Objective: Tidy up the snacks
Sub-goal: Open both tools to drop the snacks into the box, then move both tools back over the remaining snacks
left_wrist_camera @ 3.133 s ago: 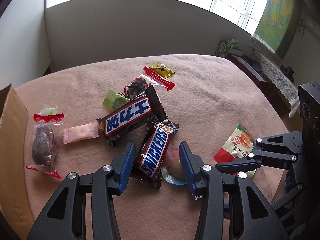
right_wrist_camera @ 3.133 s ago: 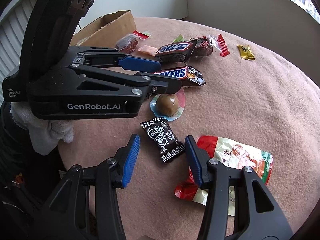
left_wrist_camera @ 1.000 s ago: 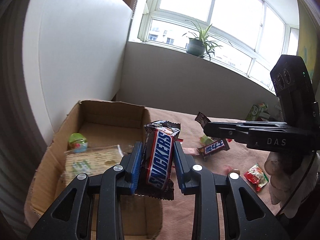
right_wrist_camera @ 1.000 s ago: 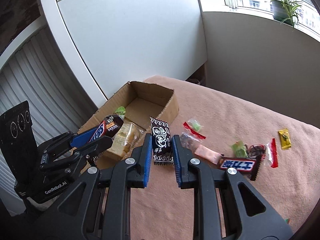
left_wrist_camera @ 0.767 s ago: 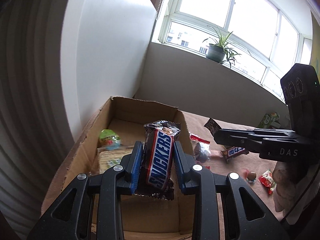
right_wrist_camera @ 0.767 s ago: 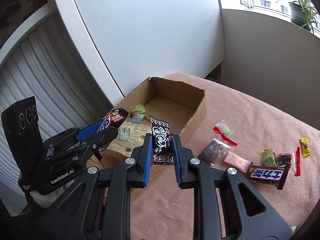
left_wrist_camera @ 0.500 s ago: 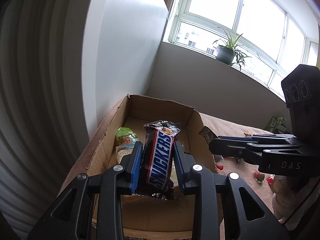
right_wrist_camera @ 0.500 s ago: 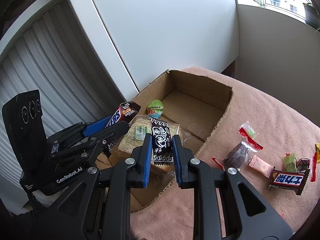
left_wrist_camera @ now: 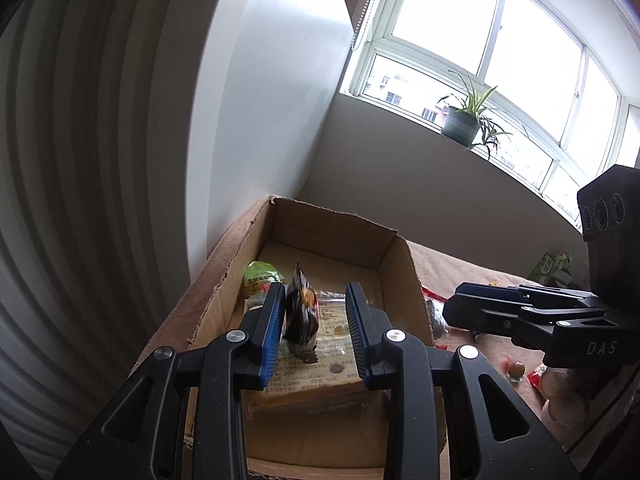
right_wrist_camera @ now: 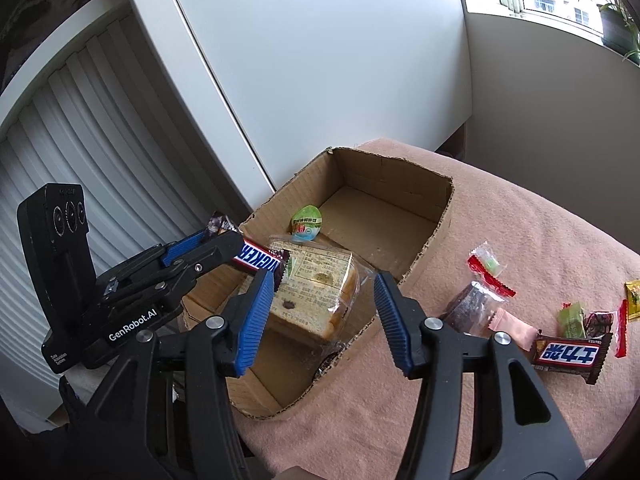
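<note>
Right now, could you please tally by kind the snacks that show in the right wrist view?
Chocolate bars: 2 (Snickers bar, blue-label bar)
Bread pack: 1
Green jelly cup: 1
Small wrapped sweets on the cloth: 6
Total: 10; a dark thing low in the box is too hidden to count.

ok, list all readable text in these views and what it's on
"GenRobot.AI": left tongs, on the housing.
"DAS": right tongs, on the housing.
"NICKER", partly hidden: Snickers bar.
"士力架", upside down: second chocolate bar.
Bread bag and jelly cup labels: too small to read.
</note>
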